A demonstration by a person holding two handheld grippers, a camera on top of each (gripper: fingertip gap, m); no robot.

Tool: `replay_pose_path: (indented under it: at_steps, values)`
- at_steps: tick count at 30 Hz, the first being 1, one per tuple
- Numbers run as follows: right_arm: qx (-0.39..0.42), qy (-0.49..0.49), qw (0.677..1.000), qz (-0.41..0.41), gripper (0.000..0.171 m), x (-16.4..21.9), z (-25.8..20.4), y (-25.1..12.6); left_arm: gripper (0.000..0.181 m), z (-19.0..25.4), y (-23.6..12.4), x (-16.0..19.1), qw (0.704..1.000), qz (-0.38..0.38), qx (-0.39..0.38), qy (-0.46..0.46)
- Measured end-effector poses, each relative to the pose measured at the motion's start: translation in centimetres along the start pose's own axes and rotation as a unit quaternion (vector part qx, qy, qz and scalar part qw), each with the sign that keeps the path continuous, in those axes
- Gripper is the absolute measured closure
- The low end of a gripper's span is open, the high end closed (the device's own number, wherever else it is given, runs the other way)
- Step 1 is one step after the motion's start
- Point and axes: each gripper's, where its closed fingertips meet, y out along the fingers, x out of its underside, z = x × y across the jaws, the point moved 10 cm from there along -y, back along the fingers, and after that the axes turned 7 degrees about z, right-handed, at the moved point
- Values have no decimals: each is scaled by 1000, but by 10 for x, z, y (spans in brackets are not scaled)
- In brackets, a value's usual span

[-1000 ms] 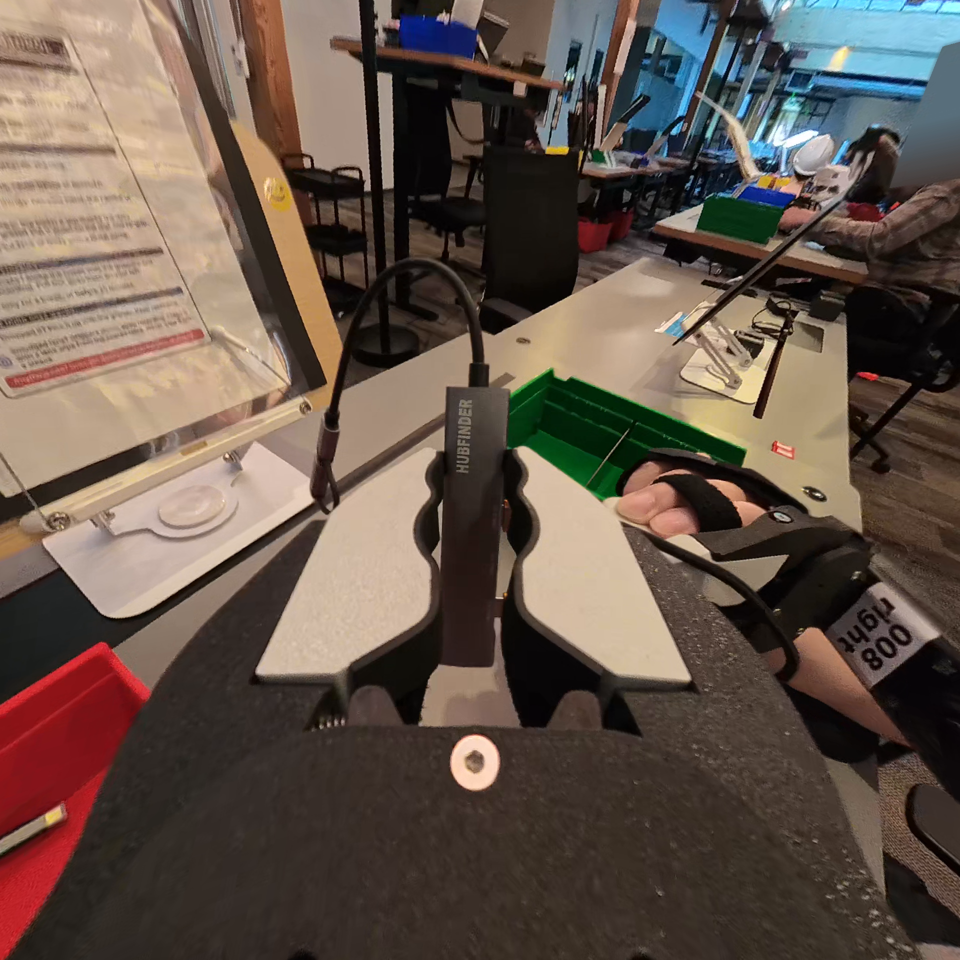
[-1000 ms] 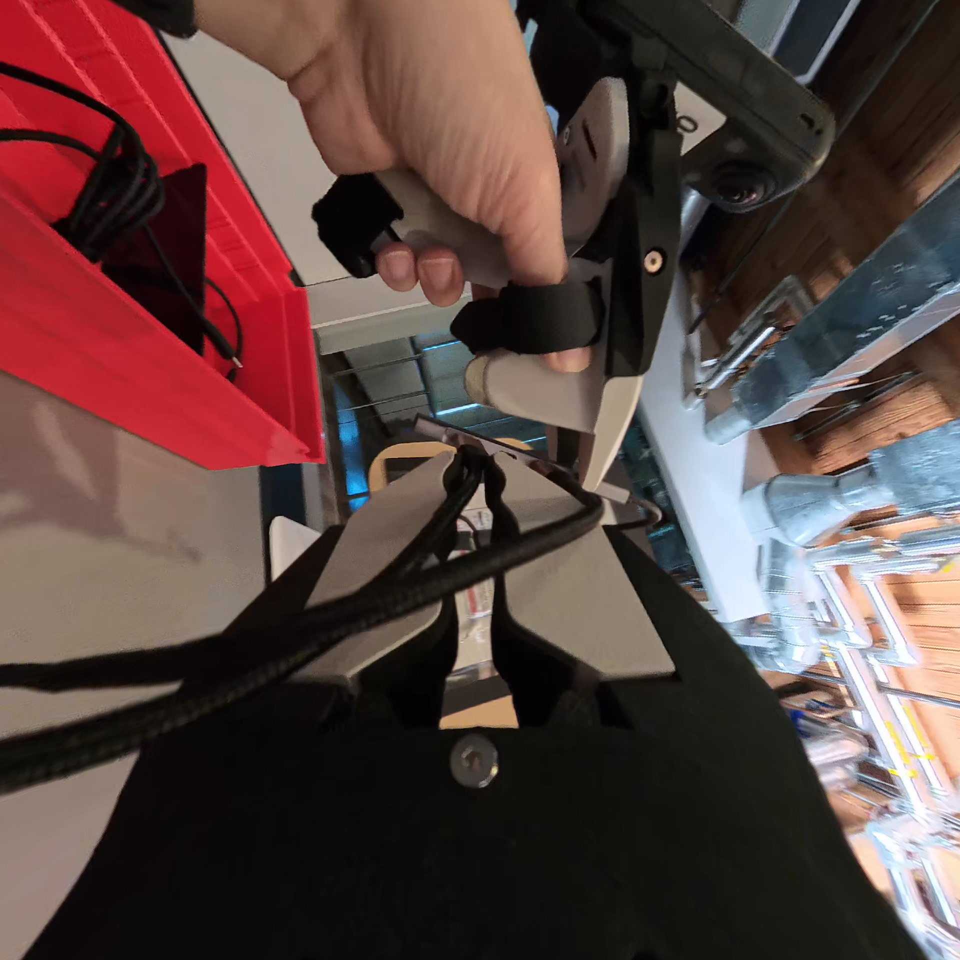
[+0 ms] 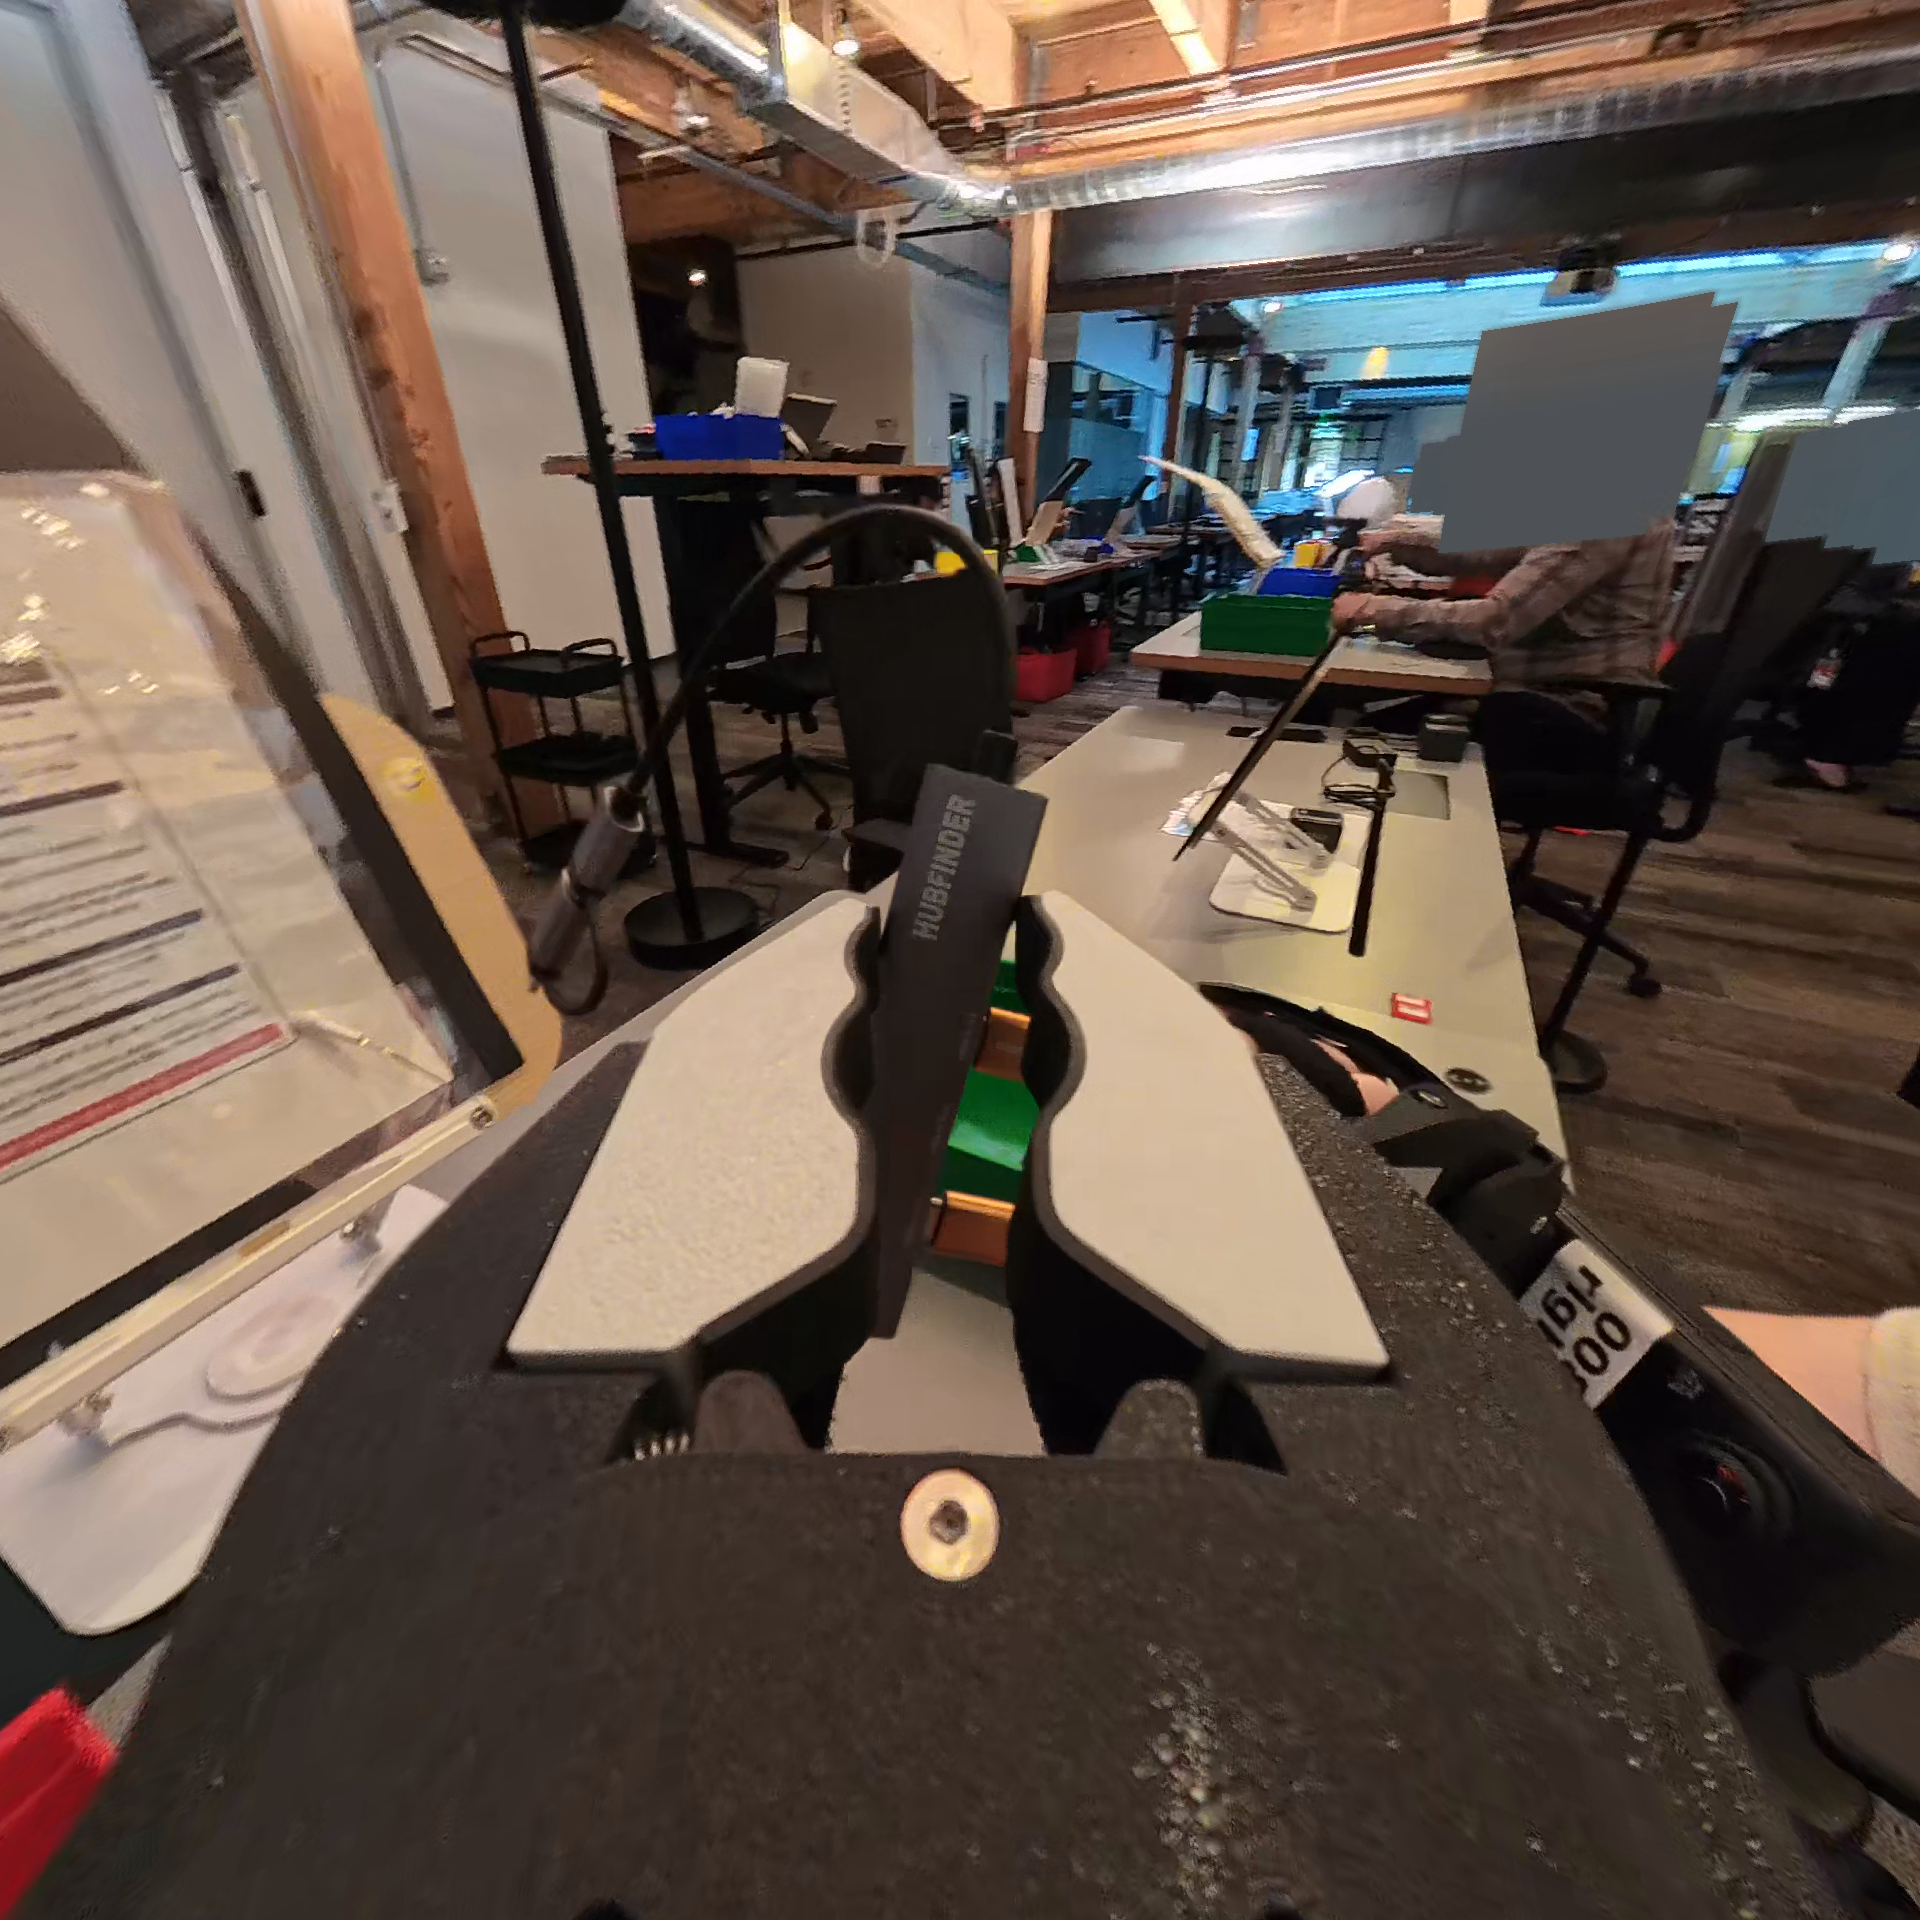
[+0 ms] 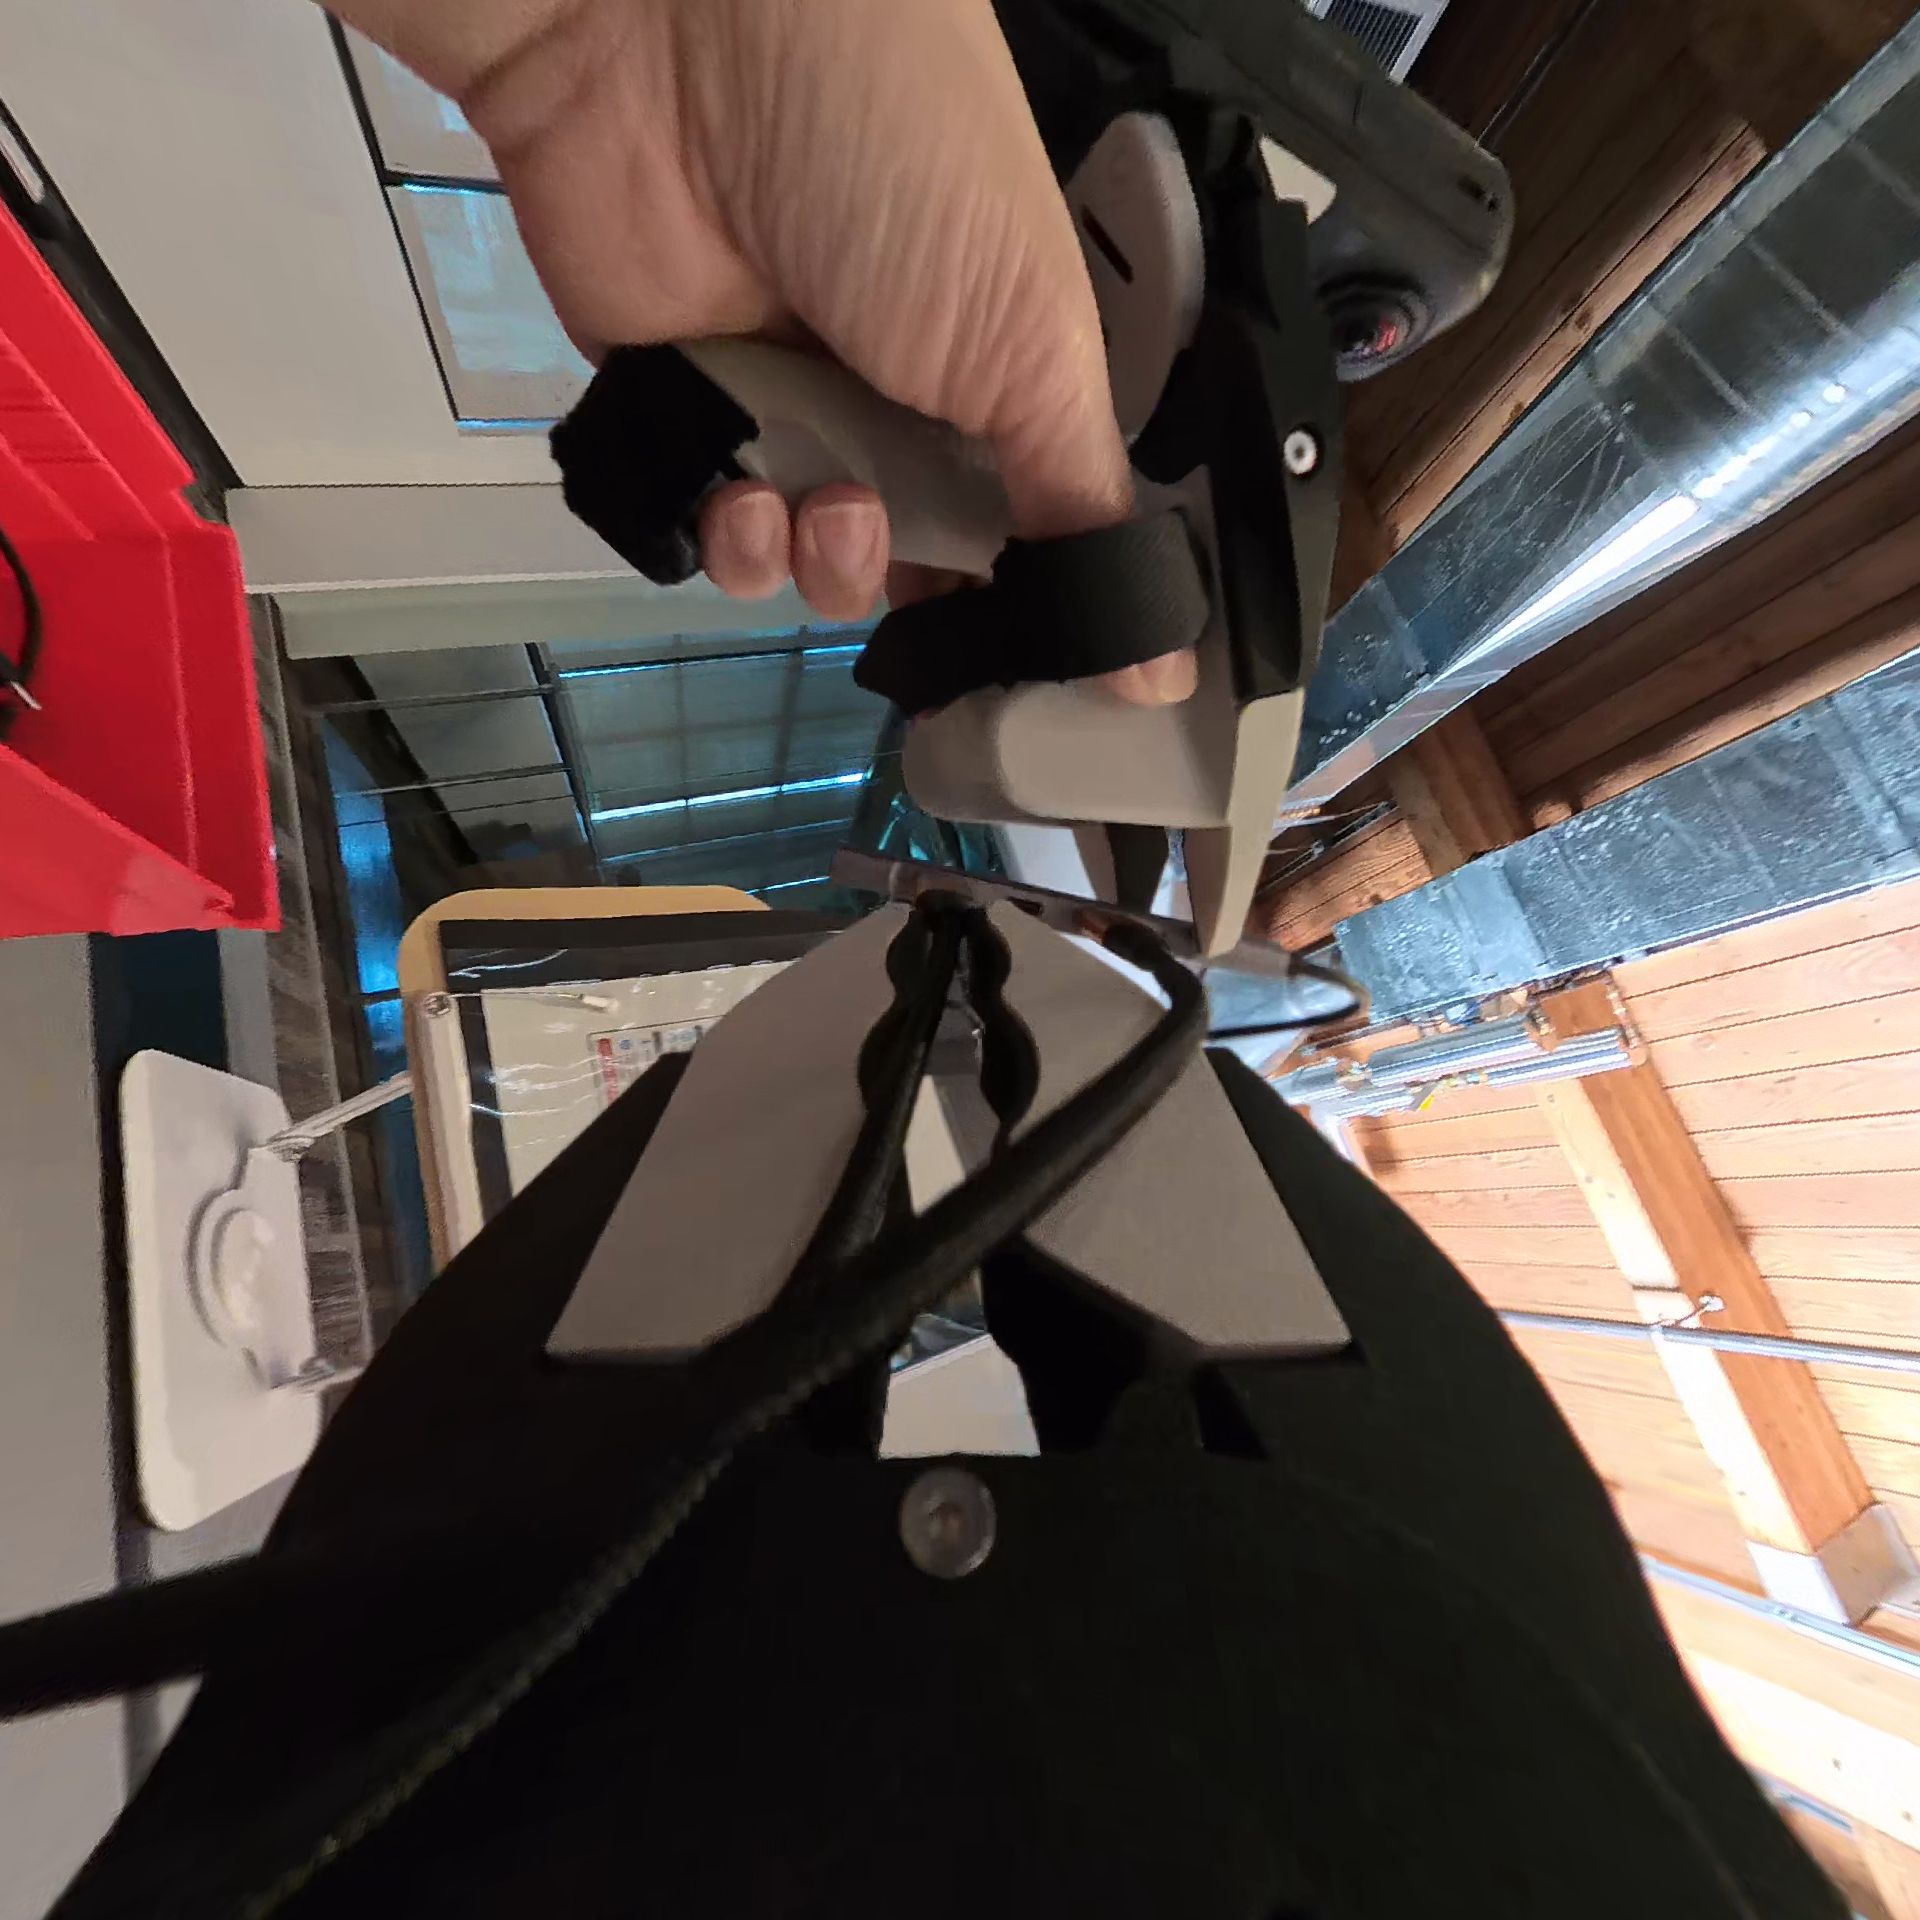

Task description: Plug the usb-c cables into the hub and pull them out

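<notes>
Pale block lettering ran lengthwise along the dark hub (image 3: 940, 1039), sharp enough to read in the left wrist view. A white tag (image 3: 1590, 1325) w/ black characters sat on the right gripper's body, partly cut off, and a small red sticker (image 3: 1411, 1005) w/ white marks lay on the grey table (image 3: 1195, 831), too small to read. The printed sheet (image 3: 125, 883) in the clear stand at left carried dark text lines and a red band, all blurred; in the right wrist view the same sheet (image 4: 623, 1039) showed only tiny, unreadable print.
</notes>
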Motion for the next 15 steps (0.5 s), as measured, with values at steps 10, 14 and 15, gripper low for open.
replay_pose_path:
  at_steps: [10, 14, 15]
  values:
    - [-49, -43, 998, 27, 164, -13, 7, -5, 155, 7, -6, 7, 996, 9, 78, -29]
    - [-98, -41, 994, 29, 163, -15, 6, -5, 157, 1, -13, 13, 996, 0, 77, -33]
    - [-118, -36, 992, 28, 163, -15, 6, -4, 157, -1, -15, 15, 997, -5, 75, -32]
